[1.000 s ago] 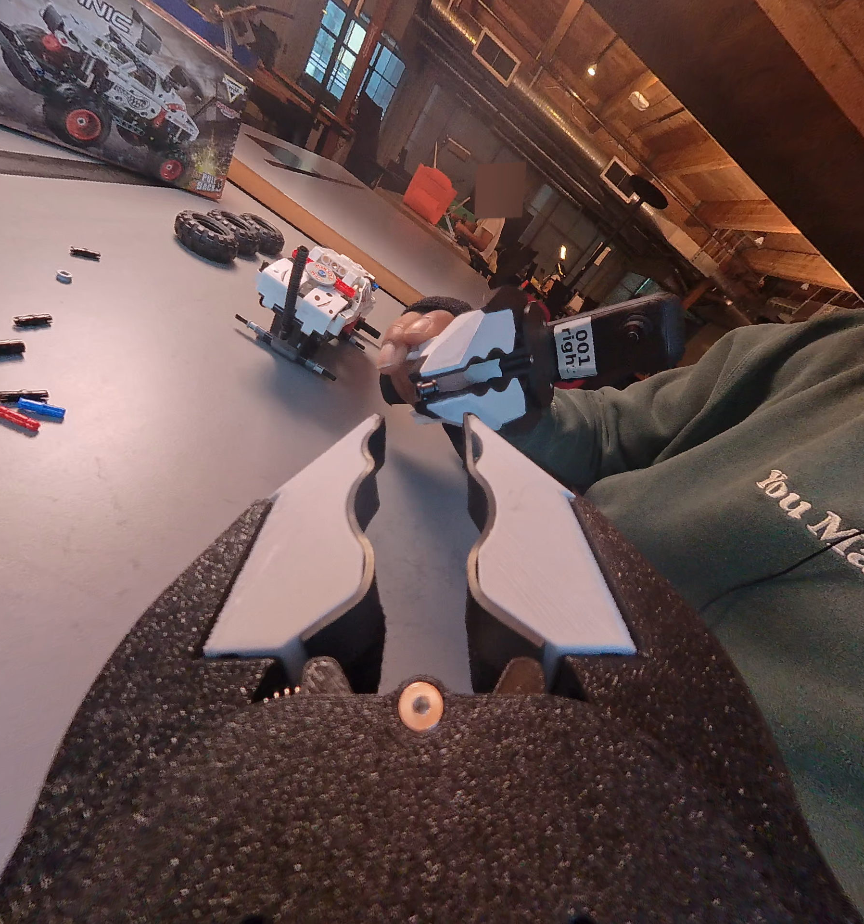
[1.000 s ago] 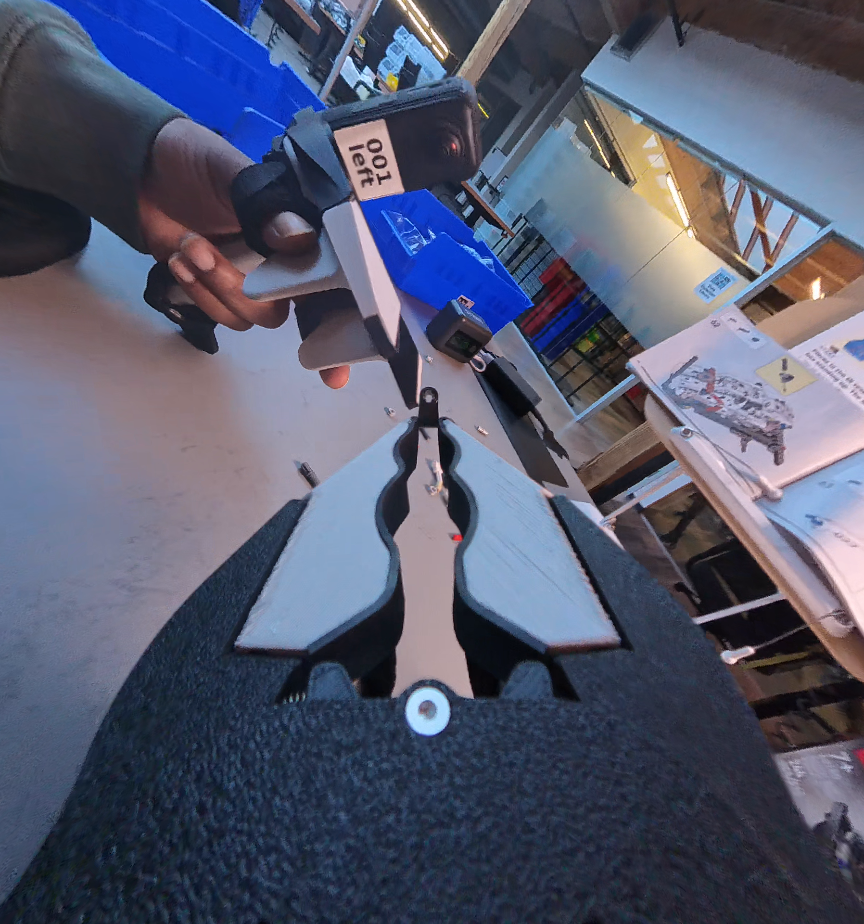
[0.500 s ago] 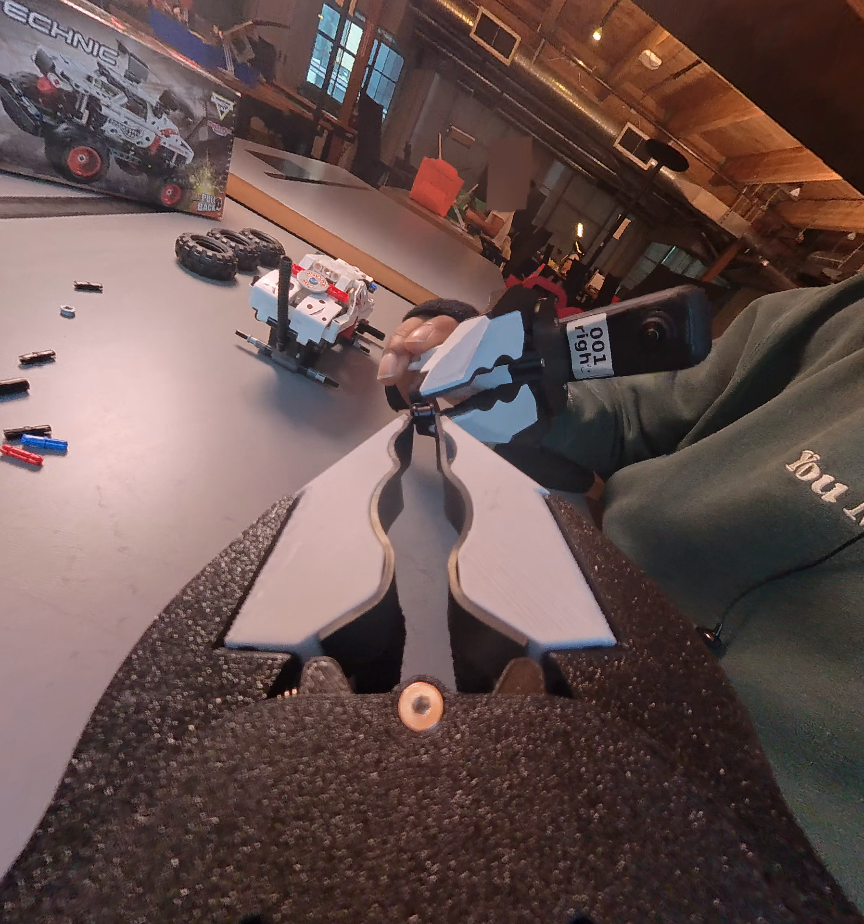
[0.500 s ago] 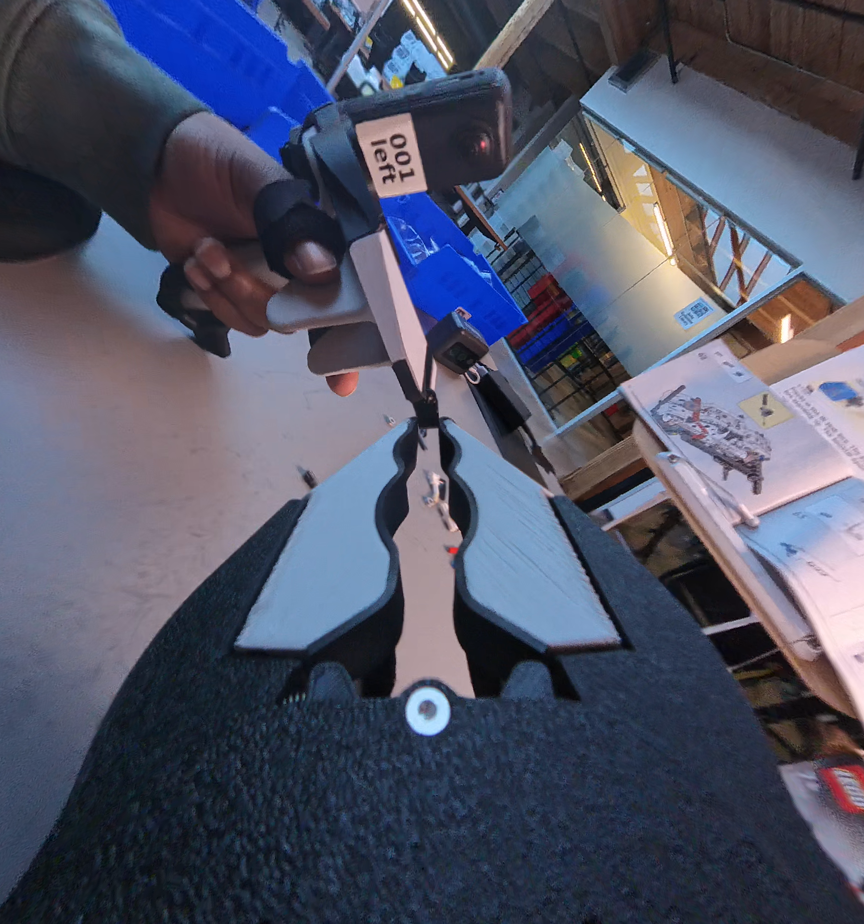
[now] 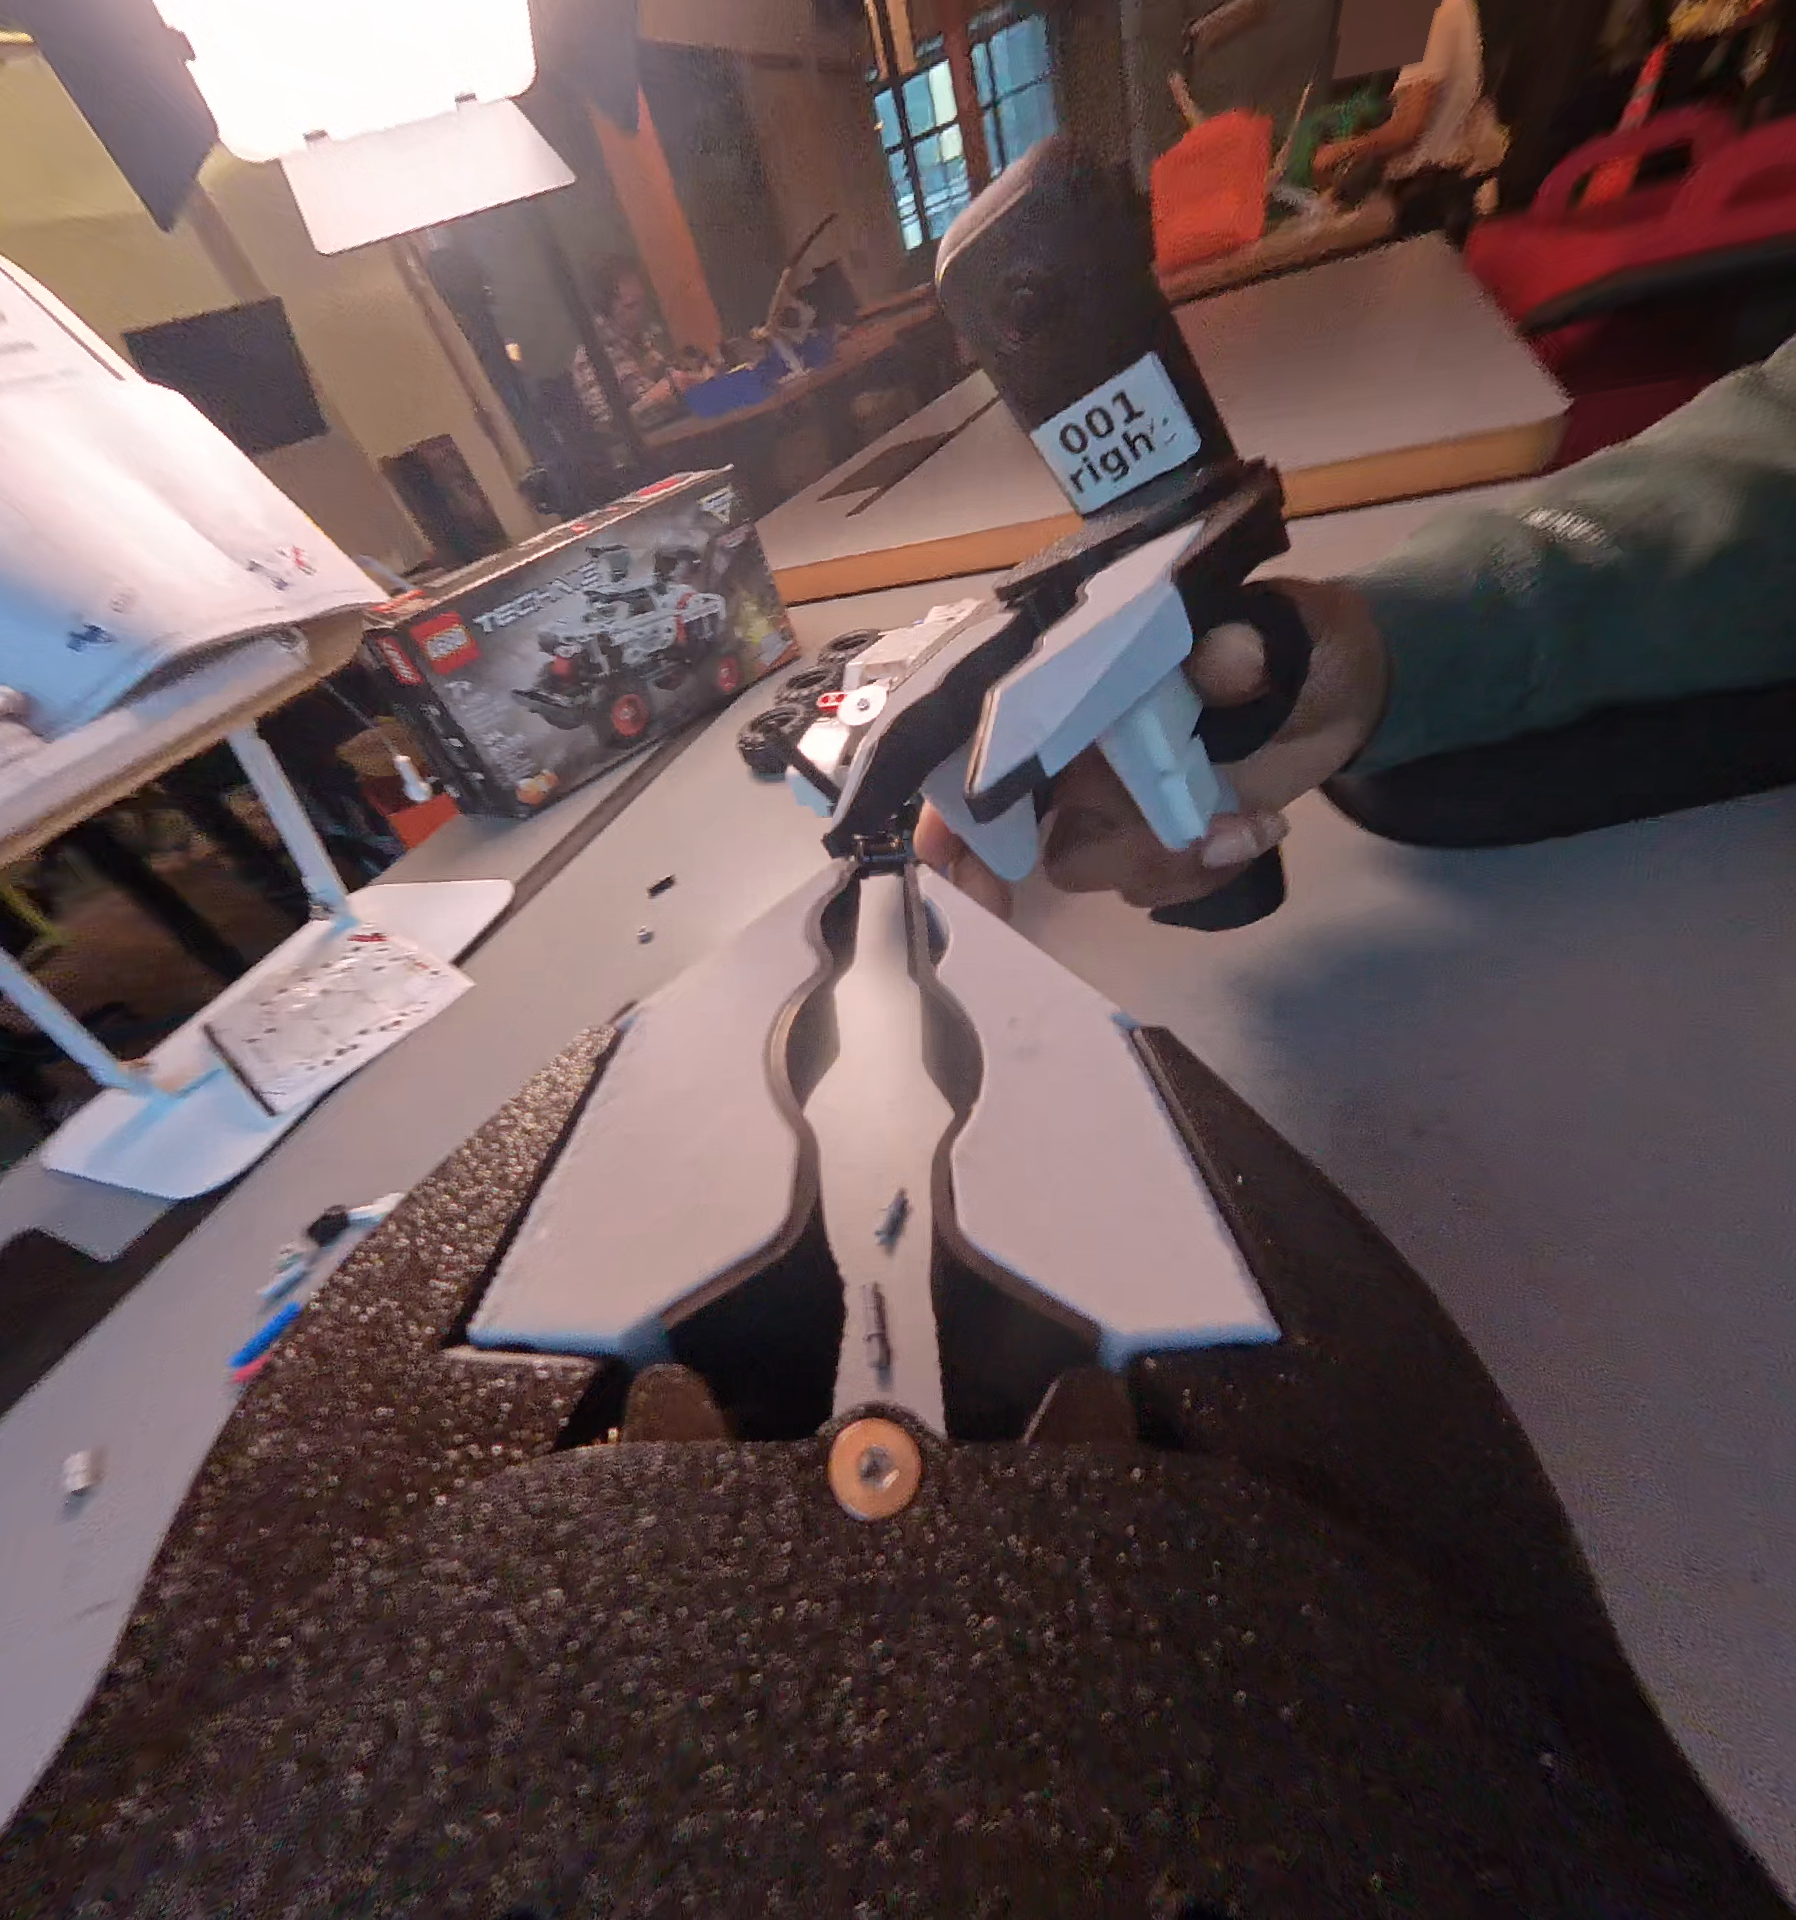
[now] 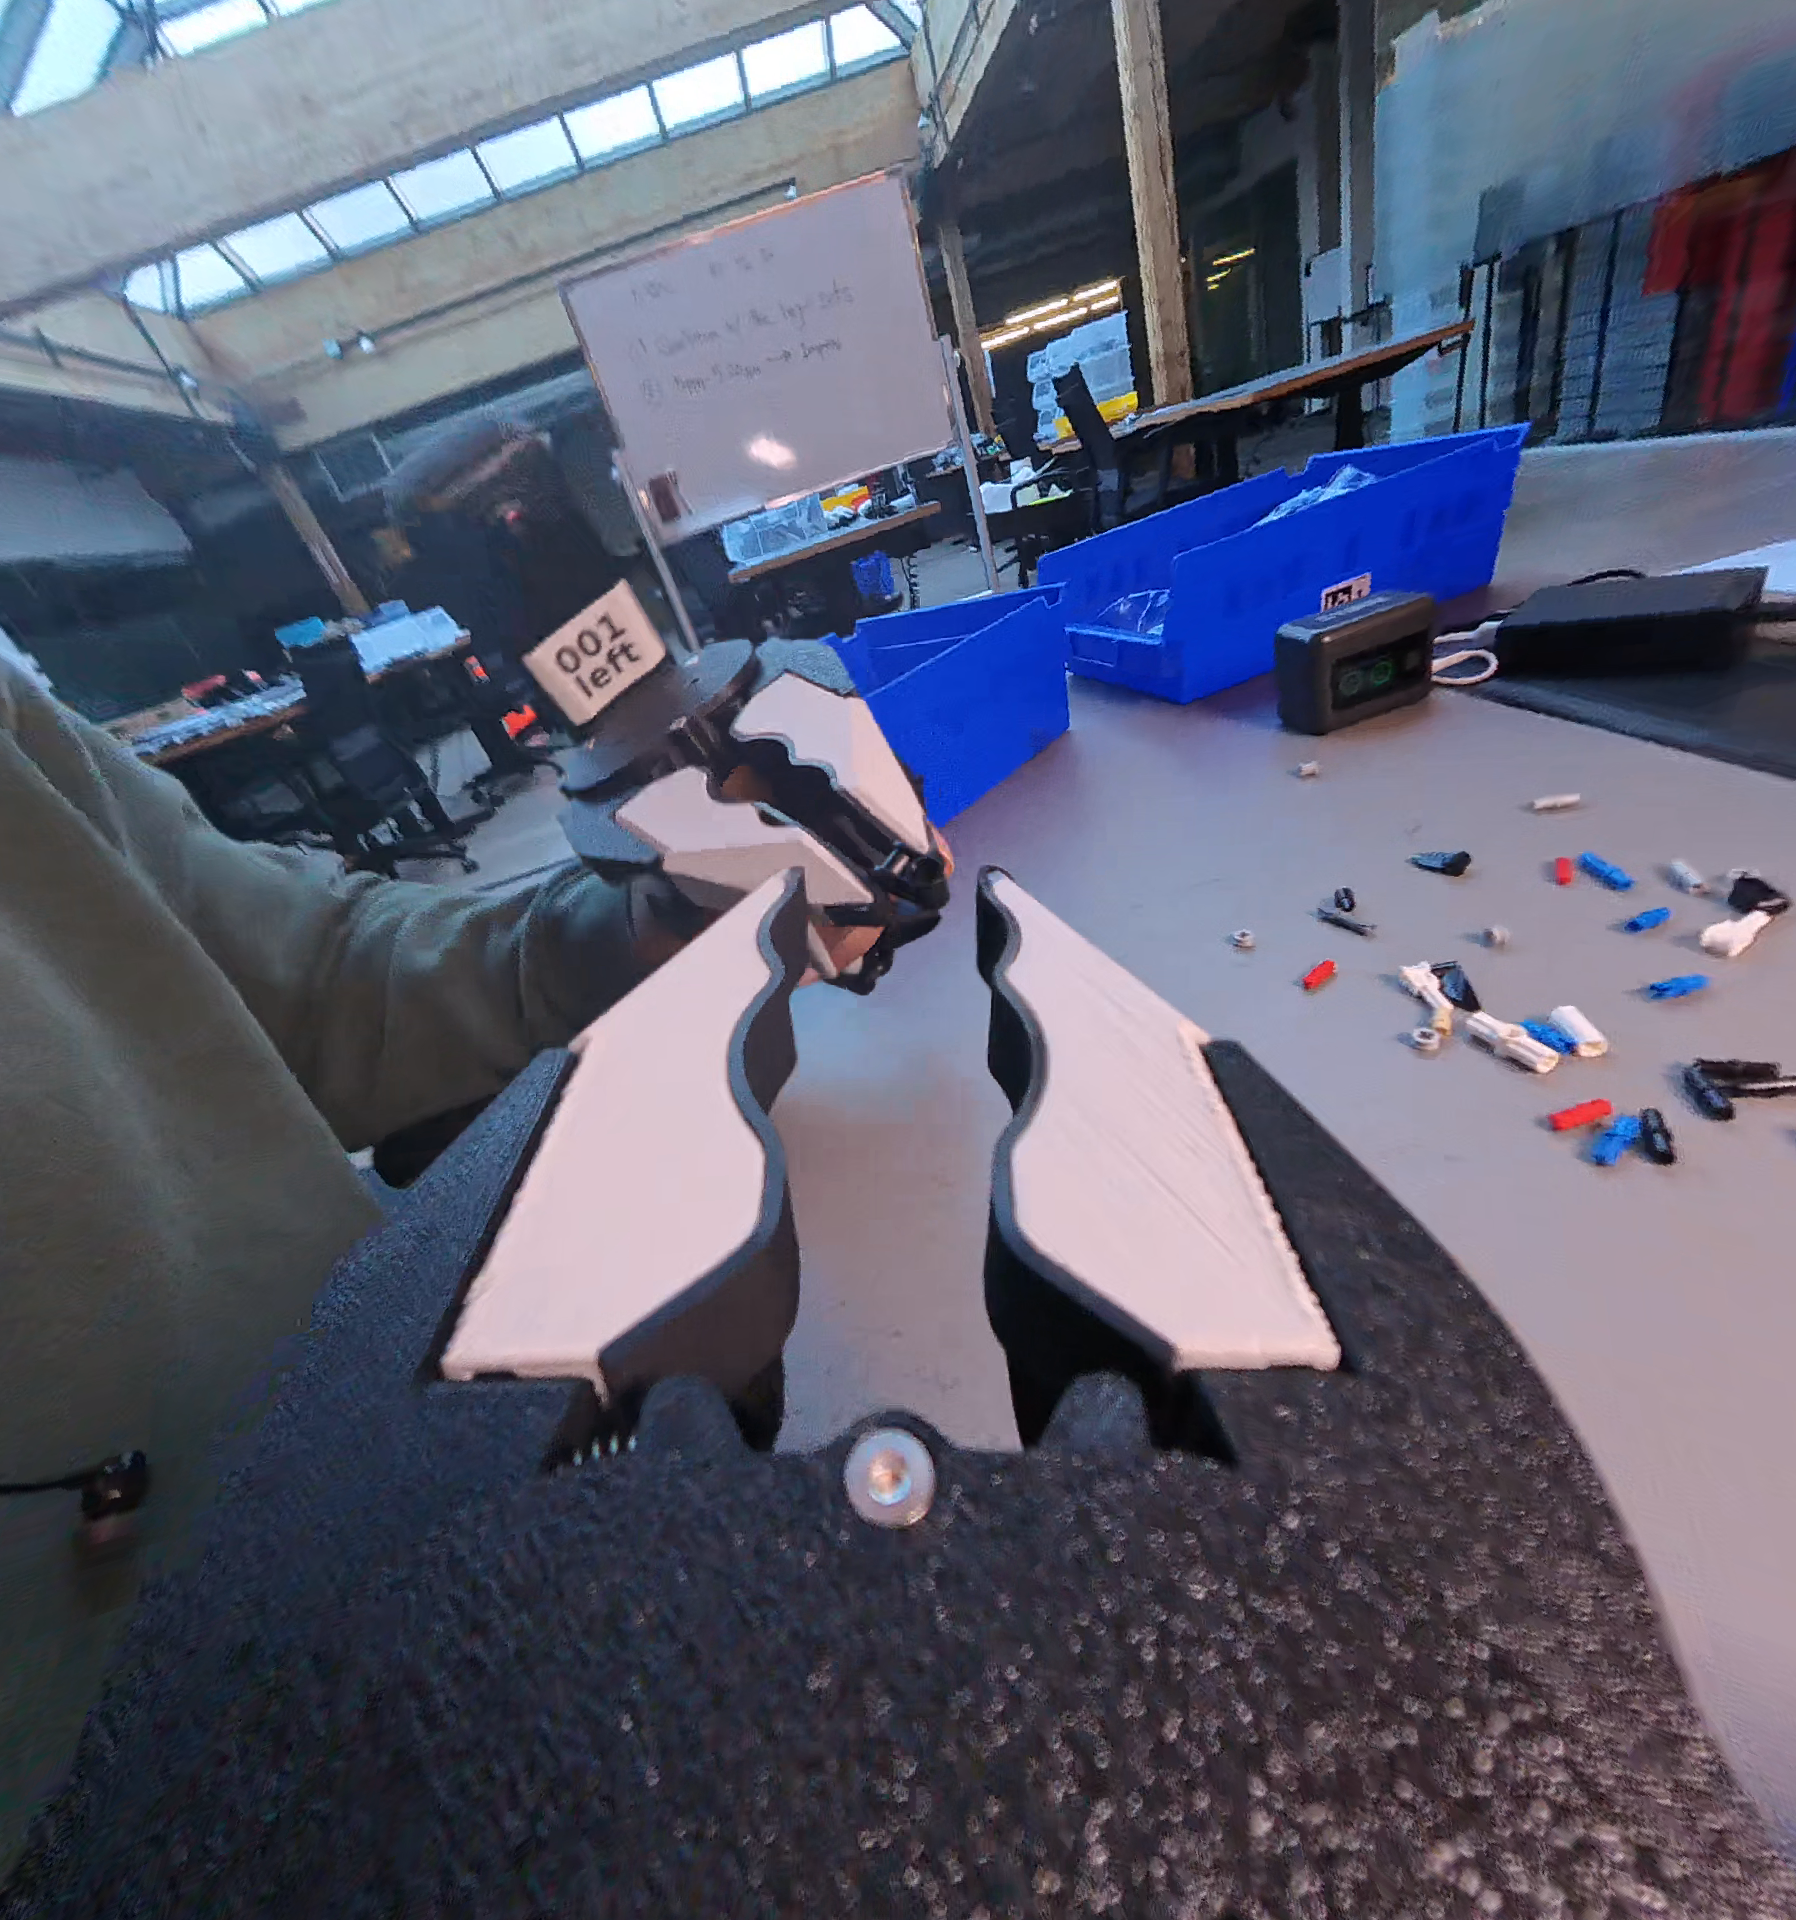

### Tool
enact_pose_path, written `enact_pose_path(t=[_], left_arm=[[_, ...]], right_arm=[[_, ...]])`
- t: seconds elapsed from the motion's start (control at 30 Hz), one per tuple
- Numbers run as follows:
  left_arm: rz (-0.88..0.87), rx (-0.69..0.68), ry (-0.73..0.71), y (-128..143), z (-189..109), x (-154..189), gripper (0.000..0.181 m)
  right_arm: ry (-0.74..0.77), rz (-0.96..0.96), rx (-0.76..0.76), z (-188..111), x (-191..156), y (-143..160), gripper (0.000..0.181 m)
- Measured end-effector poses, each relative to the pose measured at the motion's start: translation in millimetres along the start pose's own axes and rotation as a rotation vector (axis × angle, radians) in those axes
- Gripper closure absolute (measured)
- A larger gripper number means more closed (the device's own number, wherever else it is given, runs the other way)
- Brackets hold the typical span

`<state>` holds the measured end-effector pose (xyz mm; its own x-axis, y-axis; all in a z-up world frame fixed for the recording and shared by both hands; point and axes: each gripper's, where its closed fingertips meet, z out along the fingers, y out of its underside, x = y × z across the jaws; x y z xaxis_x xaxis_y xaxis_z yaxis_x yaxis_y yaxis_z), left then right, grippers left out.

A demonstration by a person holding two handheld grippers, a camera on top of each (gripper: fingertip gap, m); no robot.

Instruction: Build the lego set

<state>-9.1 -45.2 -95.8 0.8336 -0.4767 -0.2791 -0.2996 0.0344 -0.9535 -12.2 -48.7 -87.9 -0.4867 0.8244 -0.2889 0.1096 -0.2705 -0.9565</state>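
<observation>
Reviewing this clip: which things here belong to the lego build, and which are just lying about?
Job in hand: left gripper, shut on a small black piece; open right gripper; partly built truck; tyres; loose pieces; instruction booklet; lego box.
Lying about: blue bins; black device; whiteboard.

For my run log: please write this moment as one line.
left gripper: shut on black piece | right gripper: open | loose pieces: on table
</observation>
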Motion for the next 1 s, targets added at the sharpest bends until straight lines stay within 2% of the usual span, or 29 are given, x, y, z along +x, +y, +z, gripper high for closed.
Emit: enact_pose_path(t=[0.17,0.4,0.63,0.67,0.73,0.77,0.8,0.9,1.0], left_arm=[[0.179,-0.067,-0.139,5.3,1.9,-8.4,0.174],[0.272,-0.106,-0.179,8.1,3.9,-7.8,0.174],[0.225,-0.043,-0.094,-1.8,2.3,4.6,0.17],[0.164,-0.022,-0.046,-2.8,1.3,7.3,0.168],[-0.08,0.011,0.074,-3.3,-2.3,7.5,0.164],[-0.217,0.024,0.072,-2.8,-4.6,-3.2,0.164],[-0.349,0.043,0.077,-2.1,-7.4,-12.8,0.164],[-0.72,0.088,0.212,1.3,-11.1,-19.5,0.163],[-0.888,0.074,0.293,9.7,-6.3,-14.1,0.161]], right_arm=[[0.061,0.086,0.014,6.1,7.3,2.1,0.156],[0.114,0.095,0.033,7.4,15.0,5.2,0.164],[-0.027,0.119,0.038,1.3,4.6,1.2,0.167],[-0.036,0.103,0.03,0.1,4.0,0.5,0.167],[-0.014,0.044,0.015,-3.6,6.9,-2.2,0.167],[0.011,-0.003,-0.004,-5.4,9.9,-1.8,0.167],[0.047,-0.07,-0.036,-6.7,13.7,0.8,0.167],[0.119,-0.278,-0.141,-6.1,17.4,14.0,0.167],[0.105,-0.312,-0.159,-0.5,10.2,20.2,0.167]])
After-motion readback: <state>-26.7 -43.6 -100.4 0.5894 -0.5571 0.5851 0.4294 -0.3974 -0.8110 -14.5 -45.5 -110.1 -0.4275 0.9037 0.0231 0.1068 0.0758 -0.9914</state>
